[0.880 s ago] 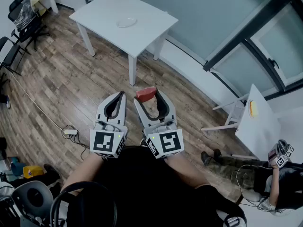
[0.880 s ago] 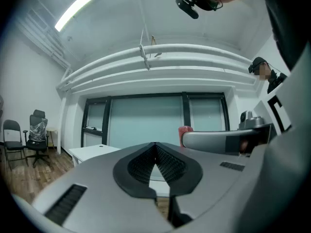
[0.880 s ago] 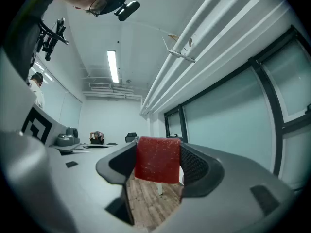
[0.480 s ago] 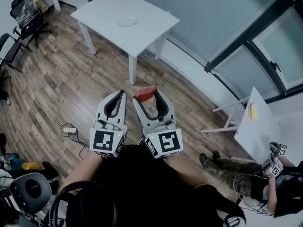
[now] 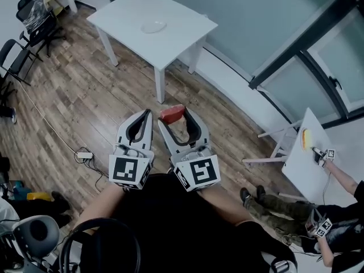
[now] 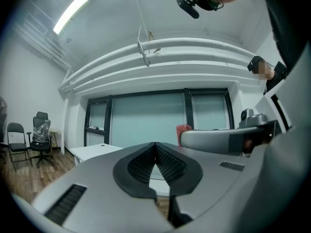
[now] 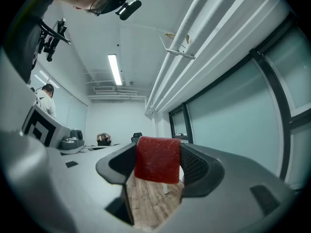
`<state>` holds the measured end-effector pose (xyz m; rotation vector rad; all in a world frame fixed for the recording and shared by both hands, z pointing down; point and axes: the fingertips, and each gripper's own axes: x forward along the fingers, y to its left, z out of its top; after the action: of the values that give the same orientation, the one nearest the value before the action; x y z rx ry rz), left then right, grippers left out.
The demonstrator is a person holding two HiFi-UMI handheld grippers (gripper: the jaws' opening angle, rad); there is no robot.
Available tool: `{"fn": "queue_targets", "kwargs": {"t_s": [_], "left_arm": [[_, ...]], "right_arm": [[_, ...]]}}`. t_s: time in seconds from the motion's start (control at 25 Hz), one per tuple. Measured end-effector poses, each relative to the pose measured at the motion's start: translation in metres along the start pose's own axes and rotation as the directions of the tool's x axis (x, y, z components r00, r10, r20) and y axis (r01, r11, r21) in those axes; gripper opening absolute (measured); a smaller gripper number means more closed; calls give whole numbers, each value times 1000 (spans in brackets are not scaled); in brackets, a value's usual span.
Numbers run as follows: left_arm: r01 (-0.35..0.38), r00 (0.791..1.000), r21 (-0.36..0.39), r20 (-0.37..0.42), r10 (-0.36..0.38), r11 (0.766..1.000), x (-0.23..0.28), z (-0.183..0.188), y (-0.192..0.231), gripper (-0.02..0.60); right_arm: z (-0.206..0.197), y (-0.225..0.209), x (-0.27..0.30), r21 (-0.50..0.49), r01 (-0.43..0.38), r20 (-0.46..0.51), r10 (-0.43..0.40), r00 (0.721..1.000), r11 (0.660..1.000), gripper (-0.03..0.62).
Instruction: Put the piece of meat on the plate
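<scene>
**Meat gripped over the floor, table ahead**

Head view: the right hand-held gripper clasped the piece of meat above the plank floor. The white table bearing the plate stood well ahead of it.

Left gripper view: the left hand-held gripper was clenched on nothing.

Right gripper view: the meat sat pinched between the pads, with a glazed wall at its right.

Red, squarish piece of meat, upright, pinched between the right gripper's jaws. Small clear plate, flat, about mid-table.
</scene>
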<state>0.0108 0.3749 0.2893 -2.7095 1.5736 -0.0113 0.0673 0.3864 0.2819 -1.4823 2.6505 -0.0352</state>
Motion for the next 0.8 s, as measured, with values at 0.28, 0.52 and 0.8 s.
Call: {"fn": "queue_targets", "kwargs": {"t_s": [0.28,0.52,0.8], "left_arm": [[-19,1000,13,-13,19,1000,12,-4,-23,-2],[-49,999,11,-20,49,999,13,-9,-33,-2],[-58,998,10,-24,59,998,15,-12,-32,-2]], "right_arm": [[-1,-17,-8,1,-25,-7,25,1000,1000,281],[-6,-26,-15,6,-54,-20,55,998,999,281],[-9,-27,-14,10,-67,-23,67,997,998,281]]}}
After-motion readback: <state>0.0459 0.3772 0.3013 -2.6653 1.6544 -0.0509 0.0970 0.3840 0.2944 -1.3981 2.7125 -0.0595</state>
